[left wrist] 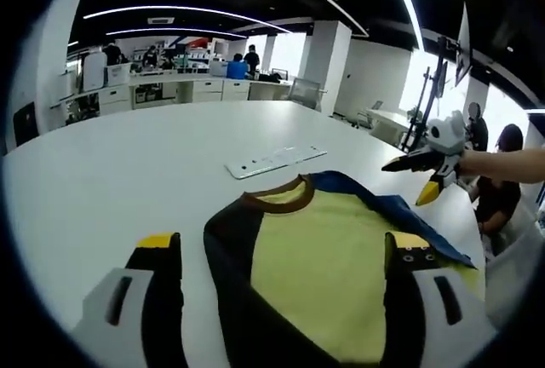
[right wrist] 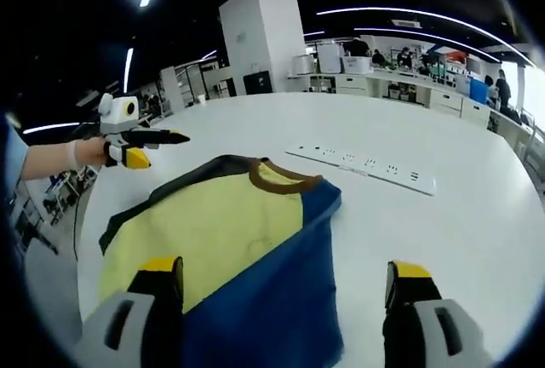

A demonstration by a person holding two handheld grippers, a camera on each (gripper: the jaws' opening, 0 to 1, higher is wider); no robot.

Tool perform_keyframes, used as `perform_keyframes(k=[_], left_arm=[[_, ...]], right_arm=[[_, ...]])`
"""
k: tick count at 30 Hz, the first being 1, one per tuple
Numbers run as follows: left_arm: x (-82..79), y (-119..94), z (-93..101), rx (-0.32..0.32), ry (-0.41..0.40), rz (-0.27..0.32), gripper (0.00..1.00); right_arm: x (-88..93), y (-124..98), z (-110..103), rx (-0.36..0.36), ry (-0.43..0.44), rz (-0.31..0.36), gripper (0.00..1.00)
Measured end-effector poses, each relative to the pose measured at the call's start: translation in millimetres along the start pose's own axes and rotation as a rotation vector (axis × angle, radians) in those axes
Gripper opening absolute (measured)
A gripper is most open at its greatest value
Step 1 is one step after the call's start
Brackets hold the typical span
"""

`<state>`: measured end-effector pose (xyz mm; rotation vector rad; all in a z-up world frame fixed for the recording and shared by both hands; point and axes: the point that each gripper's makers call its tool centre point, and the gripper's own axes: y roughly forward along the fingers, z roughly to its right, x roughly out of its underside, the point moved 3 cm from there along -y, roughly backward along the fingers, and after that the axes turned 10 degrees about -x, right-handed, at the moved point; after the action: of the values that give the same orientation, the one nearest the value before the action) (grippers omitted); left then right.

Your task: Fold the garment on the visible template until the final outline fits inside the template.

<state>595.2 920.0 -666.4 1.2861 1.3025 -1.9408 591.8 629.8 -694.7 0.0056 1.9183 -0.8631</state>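
A shirt [left wrist: 319,257] with a yellow front, brown collar, dark left side and blue right side lies flat on the white table [left wrist: 128,163], collar away from me. In the right gripper view the shirt [right wrist: 213,227] has its blue part lying over the lower right of the yellow front. My left gripper [left wrist: 283,247] is open just above the shirt's near part, nothing between its jaws. My right gripper [right wrist: 285,270] is open over the blue cloth. The right gripper [left wrist: 407,182] also hovers off the shirt's right edge, and the left gripper [right wrist: 166,151] off its left edge.
A white power strip [left wrist: 274,162] lies in the table beyond the collar; it is the same power strip [right wrist: 366,166] in the right gripper view. People sit past the table's right edge [left wrist: 498,189]. Office desks and pillars stand far behind.
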Motion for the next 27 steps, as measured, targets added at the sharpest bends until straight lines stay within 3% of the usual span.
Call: perform_keyframes(k=[21, 27], left_arm=[[25.5, -66, 30.8, -0.011, -0.024, -0.008, 0.91], [30.3, -81, 37.4, -0.014, -0.026, -0.004, 0.91]], right_arm=[[26.1, -56, -44, 0.036, 0.034, 0.055, 0.95], [37.8, -75, -53, 0.052, 0.028, 0.038, 0.94]])
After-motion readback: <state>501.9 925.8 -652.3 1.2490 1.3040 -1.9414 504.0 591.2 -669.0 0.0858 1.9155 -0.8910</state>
